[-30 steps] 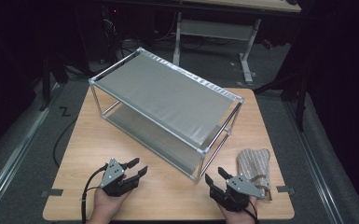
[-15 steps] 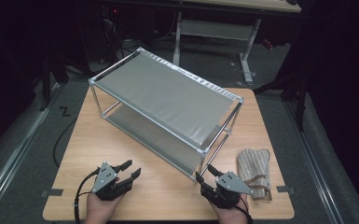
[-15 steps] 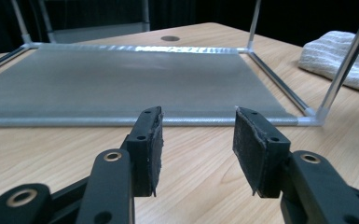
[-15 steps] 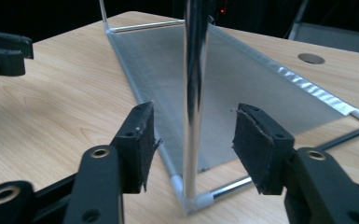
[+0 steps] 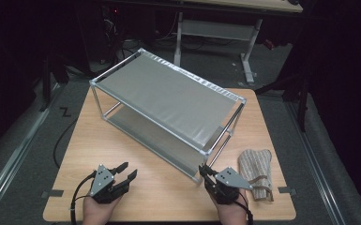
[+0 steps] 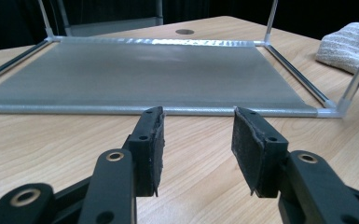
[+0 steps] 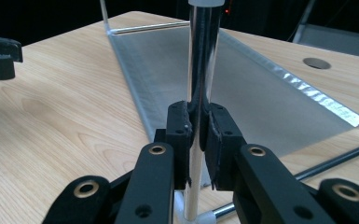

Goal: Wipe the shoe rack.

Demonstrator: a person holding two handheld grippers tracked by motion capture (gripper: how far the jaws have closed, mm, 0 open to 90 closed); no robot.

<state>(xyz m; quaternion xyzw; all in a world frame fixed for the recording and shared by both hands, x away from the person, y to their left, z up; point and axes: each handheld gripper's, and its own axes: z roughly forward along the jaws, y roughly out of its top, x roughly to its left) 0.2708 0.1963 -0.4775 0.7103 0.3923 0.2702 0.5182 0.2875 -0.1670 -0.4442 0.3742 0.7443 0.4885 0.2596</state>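
A two-tier metal rack (image 5: 169, 101) with grey shelves stands askew on the wooden table (image 5: 131, 140). My right gripper (image 5: 205, 172) is at its near corner. Its jaws have just been closing and are shut on the upright chrome post (image 7: 204, 56), which runs between the pads in the right gripper view (image 7: 198, 128). My left gripper (image 5: 126, 169) rests low near the table's front left, open, with nothing between its jaws (image 6: 196, 135). It faces the rack's lower shelf (image 6: 144, 79) from a short way off.
A folded beige cloth (image 5: 257, 172) lies on the table right of my right gripper, also in the left gripper view (image 6: 349, 44). Bare wood lies between the two hands. The table's front edge is just behind both hands. Dark floor and desk legs surround the table.
The right gripper moved slightly left and forward to the rack's near corner post and its jaws closed on it. The left gripper stayed open and barely shifted.
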